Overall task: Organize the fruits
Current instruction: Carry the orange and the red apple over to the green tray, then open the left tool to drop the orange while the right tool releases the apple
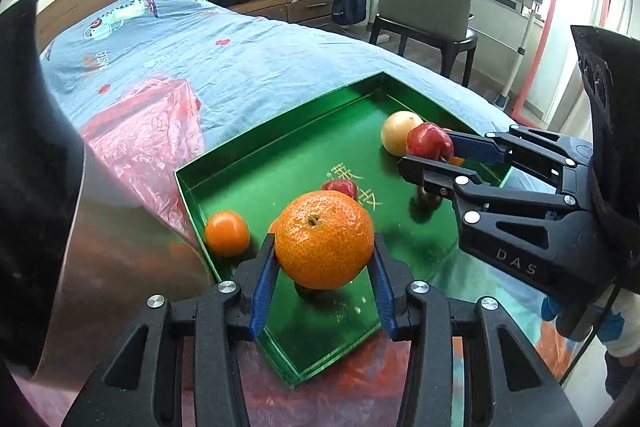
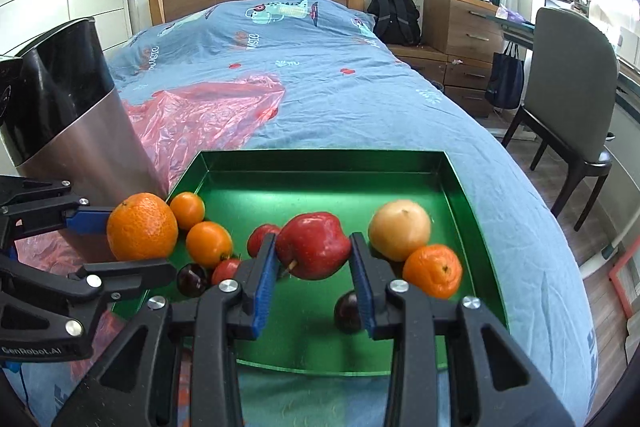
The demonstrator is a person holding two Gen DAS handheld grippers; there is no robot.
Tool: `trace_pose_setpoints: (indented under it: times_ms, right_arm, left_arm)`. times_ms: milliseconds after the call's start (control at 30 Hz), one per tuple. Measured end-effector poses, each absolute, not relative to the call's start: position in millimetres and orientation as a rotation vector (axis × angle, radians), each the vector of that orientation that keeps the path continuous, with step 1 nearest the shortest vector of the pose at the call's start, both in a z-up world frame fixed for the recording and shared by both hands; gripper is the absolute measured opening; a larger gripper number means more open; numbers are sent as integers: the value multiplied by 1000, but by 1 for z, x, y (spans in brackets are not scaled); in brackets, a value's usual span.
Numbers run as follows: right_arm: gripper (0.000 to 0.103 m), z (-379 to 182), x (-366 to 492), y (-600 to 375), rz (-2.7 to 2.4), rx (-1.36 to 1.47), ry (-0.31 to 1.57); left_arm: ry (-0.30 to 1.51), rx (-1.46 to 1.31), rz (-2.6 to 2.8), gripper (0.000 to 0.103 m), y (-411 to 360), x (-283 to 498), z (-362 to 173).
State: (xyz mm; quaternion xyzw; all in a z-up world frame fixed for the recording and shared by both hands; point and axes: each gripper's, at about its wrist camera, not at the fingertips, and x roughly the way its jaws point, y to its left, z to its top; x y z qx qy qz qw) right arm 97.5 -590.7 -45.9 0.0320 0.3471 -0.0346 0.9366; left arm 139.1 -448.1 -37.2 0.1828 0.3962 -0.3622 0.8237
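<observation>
- Gripping a large orange (image 1: 323, 239) between its blue ribbed pads, the left gripper (image 1: 323, 267) filled the lower centre of the left wrist view; the fruit's peel was pitted and glossy, with a small dark stem scar on top
- The right gripper (image 2: 314, 267) was clamped on a red apple (image 2: 313, 245) at the lower centre of the right wrist view; the apple was smooth and shiny, its thin stem poking out lower left
- Both fruits hung above a shallow green tray (image 2: 320, 159), rectangular, mirror-bright, with low upright walls
- In the tray, in the right wrist view, lay two small smooth oranges (image 2: 208, 243) at left, a pale yellow round fruit (image 2: 400, 229) at right touching a dimpled mandarin (image 2: 433, 270), and dark plums (image 2: 192, 279) near the bottom
- The tray sat on a wrinkled blue bedspread (image 2: 340, 99) beside crinkled pink plastic (image 2: 200, 111)
- A tall steel cylinder (image 2: 80, 147) with a black top stood at the left edge
</observation>
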Motion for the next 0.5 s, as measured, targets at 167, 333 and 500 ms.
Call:
trace_pose_setpoints:
  times_ms: [167,333,500]
  right_arm:
    - [62,-51,134,-597,-62,70,711]
    - [62,-60,164,-607,-72,72,736]
    - [62,-72,179,-616,-93,25,790]
  left_arm:
    - [826,389,-693,38,-468,165,-49]
    - [796,385,-630,38,-478,186,-59]
    - [806,377,-601,38,-486,198,-74]
